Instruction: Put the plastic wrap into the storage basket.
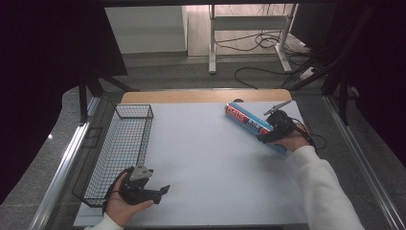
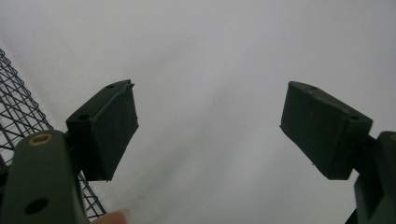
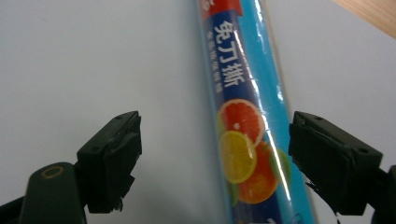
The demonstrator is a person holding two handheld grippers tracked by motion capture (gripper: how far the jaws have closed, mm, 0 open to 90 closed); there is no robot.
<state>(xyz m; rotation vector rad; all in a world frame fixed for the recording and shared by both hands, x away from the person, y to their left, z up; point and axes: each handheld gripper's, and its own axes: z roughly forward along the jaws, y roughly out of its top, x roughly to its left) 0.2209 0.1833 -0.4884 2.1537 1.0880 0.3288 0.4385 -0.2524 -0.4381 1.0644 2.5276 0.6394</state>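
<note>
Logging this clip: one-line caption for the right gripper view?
Open right gripper straddles a blue roll printed with citrus slices, lying on the white table.

Wire basket (image 1: pixel 125 143) at the left edge of the white table mat (image 1: pixel 206 163); blue printed roll (image 1: pixel 251 123) lying diagonally near the mat's far right corner; wooden tabletop (image 1: pixel 201 96) beyond.

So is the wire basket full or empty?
Empty, as far as shows. In the high view, the wire basket holds nothing; the blue roll lies on the table, outside it.
</note>
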